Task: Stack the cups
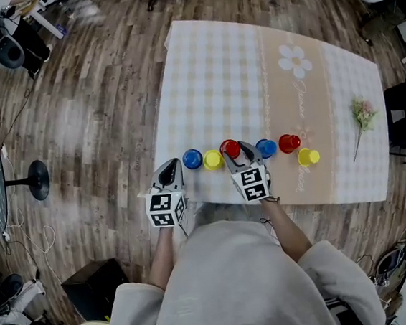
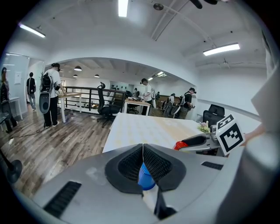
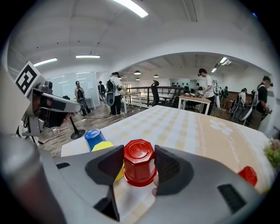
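Six small cups are stood upside down in a row near the front edge of the desk [image 1: 251, 66]. A red cup [image 3: 138, 168] is bracketed by the right hand-held gripper [image 3: 139, 154]. Its pads [image 3: 168, 164] appear to be pressed against opposite sides of the cup wall, so the cup is judged to be grasped. The cup's rim is still seen down on the cloth. Just to its left stands a yellow cup [image 3: 102, 147], and beyond that a blue cup [image 3: 95, 138]. Three more cups [image 1: 289, 142] are lined up to its right.

The left hand-held gripper [image 2: 142, 148] is held off the desk's front edge with its jaws clenched together on nothing. The blue cup is glimpsed past them.

The cups look like thin moulded plastic. They are judged light, fairly stiff and smooth, so little squeeze should be needed, and too much could flex the wall or pop the cup out. The red cup's wall is faceted and widens slightly toward the rim. Hold is best taken on two opposite flats around mid-height, so that the cup is kept level. Its open mouth is thus left free to be lowered over a neighbour. A tilted or high grip would likely let it pivot or slip.
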The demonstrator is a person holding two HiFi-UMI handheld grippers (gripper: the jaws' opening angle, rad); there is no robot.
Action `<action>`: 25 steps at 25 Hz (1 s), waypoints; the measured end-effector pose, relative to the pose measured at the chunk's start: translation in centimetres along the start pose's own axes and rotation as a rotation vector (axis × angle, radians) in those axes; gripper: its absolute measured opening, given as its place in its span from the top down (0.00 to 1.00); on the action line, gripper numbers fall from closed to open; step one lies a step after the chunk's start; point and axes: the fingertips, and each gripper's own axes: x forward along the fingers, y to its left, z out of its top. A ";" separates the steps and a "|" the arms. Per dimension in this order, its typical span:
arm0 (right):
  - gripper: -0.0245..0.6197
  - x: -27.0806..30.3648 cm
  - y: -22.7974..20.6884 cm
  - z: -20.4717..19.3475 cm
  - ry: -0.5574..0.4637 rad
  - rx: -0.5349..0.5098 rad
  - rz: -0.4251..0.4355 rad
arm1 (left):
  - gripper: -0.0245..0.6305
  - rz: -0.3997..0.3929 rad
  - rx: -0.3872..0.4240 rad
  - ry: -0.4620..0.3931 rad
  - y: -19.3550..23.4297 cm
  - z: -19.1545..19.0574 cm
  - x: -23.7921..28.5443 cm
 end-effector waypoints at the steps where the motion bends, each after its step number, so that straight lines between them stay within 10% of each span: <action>1: 0.62 -0.1 -0.2 -0.1 0.002 0.001 0.001 | 0.94 0.001 -0.001 0.001 0.0 0.1 0.2; 25: 0.62 -1.4 0.5 -3.2 0.036 0.005 0.003 | 0.94 -0.005 -0.010 0.010 -0.3 0.1 0.5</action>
